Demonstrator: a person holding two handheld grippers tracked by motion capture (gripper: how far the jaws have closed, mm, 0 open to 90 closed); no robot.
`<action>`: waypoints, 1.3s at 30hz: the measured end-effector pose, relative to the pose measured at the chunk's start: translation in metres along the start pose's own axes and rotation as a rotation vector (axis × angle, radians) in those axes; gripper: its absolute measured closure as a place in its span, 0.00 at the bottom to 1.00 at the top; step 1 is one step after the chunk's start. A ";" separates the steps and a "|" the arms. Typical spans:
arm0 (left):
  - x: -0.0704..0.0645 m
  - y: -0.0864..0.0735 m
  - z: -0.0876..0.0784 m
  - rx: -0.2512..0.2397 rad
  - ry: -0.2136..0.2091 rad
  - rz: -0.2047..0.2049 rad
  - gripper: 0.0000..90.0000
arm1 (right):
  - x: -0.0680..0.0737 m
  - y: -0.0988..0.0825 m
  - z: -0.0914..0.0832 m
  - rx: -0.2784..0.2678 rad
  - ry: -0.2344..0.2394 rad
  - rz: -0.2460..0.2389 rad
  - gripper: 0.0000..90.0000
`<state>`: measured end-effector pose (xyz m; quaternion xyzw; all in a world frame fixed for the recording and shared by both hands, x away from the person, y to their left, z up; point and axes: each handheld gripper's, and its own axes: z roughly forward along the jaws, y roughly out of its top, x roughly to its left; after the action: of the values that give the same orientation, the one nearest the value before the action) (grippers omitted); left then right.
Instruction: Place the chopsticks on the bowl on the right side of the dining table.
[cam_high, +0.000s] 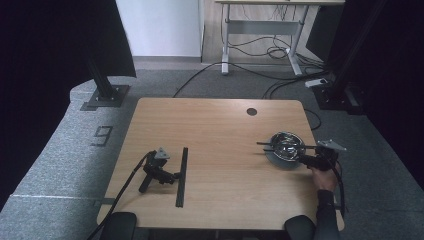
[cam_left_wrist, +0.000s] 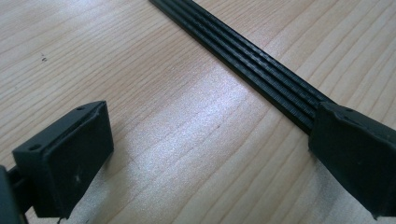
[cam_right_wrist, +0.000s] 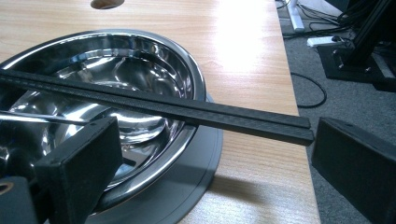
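High view shows the right gripper (cam_high: 311, 159), jaws released, at the near right of a steel bowl (cam_high: 285, 144) bearing black chopsticks (cam_high: 284, 146); the left gripper (cam_high: 167, 175) lies released on the worktop (cam_high: 220, 150).

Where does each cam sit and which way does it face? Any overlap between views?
High view: above the person's side, looking forward and down at the table; a sleeved forearm and right gripper show.
Left gripper view: low over the wood, along open jaws toward the ridged black strip.
Right gripper view: along open jaws at the chopsticks lying across the steel bowl.
Shared: strip, bowl and chopsticks also appear in the high view.
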<state>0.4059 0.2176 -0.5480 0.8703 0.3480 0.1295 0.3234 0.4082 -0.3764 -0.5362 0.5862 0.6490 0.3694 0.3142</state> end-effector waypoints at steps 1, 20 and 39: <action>0.000 0.000 0.000 0.000 0.000 0.000 0.00 | 0.000 0.000 -0.001 -0.002 0.001 0.003 0.02; 0.000 0.000 0.000 0.000 0.000 0.000 0.00 | 0.000 0.002 -0.006 0.003 0.003 0.003 0.02; 0.000 0.000 0.000 0.000 0.000 0.001 0.00 | 0.023 0.005 -0.049 0.089 0.031 -0.170 0.00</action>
<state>0.4060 0.2177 -0.5479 0.8705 0.3477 0.1295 0.3233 0.3664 -0.3591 -0.5055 0.5367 0.7170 0.3210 0.3081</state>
